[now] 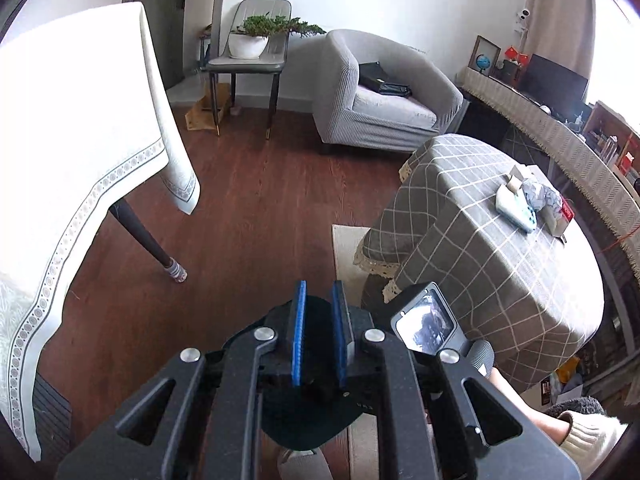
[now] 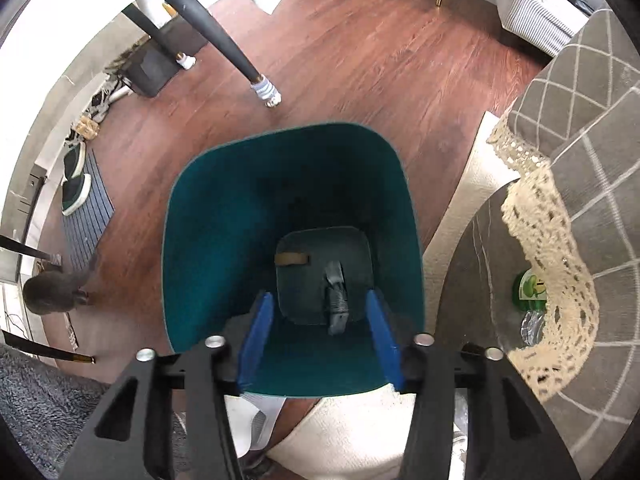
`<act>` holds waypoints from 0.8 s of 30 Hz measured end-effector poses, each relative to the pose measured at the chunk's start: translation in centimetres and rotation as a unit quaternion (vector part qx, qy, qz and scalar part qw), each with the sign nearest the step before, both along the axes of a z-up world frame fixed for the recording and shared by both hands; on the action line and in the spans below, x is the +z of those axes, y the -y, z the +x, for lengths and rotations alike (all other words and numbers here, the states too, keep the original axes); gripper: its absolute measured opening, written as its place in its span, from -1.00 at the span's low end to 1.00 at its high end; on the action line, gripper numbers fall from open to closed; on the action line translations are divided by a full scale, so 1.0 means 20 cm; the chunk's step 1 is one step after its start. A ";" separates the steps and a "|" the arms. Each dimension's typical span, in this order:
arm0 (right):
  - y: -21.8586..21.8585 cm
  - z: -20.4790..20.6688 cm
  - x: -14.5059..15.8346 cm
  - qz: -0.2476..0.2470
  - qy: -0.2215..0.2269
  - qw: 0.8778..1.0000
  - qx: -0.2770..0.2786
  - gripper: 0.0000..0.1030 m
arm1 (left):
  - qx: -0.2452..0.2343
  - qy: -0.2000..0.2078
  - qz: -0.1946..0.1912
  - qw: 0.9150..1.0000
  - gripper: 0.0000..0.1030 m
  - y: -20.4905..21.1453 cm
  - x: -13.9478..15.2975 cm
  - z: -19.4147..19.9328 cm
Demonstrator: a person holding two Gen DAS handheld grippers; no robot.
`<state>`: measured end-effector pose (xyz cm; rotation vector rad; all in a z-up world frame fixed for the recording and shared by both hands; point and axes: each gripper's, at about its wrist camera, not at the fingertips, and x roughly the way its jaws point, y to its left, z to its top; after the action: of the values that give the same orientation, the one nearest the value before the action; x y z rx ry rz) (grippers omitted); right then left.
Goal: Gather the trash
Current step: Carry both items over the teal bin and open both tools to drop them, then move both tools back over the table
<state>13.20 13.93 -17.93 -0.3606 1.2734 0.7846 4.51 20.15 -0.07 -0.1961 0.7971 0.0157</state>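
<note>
the right gripper (image 2: 320, 332) hangs over the teal bin (image 2: 208, 248), its blue pads (image 2: 258, 340) spread wide with nothing between them. a grey crumpled scrap (image 2: 336, 300) and a tan strip (image 2: 292, 259) lie on the bin's floor. the left gripper (image 1: 320, 338) has its jaws apart by a narrow gap, empty. far right, crumpled trash (image 1: 538, 196) sits on the checked table (image 1: 480, 264).

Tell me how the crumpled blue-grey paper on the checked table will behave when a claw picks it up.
The crumpled paper looks light and soft, so it will probably squash between the pads and lift easily. It lies against a tissue box and a pale packet, which may shift with it. Being creased, it is unlikely to roll.
</note>
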 end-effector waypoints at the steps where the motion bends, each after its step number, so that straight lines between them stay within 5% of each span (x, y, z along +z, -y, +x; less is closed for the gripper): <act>1: 0.01 0.00 0.03 0.011 0.005 1.000 0.002 -0.01 | 0.001 0.001 0.000 1.000 -0.73 0.01 0.01 0.01; 12: 0.18 -0.07 0.51 0.109 0.080 0.991 0.022 -0.01 | -0.021 0.038 -0.008 0.999 -0.71 0.15 0.15 0.09; 24: 0.52 -0.11 0.89 0.163 0.170 0.972 0.000 -0.02 | -0.050 0.058 0.004 0.997 -0.38 0.39 0.24 0.20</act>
<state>11.09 3.63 -0.06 -0.2163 0.8074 0.8731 8.46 12.33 4.72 -0.1479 0.6897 -0.0870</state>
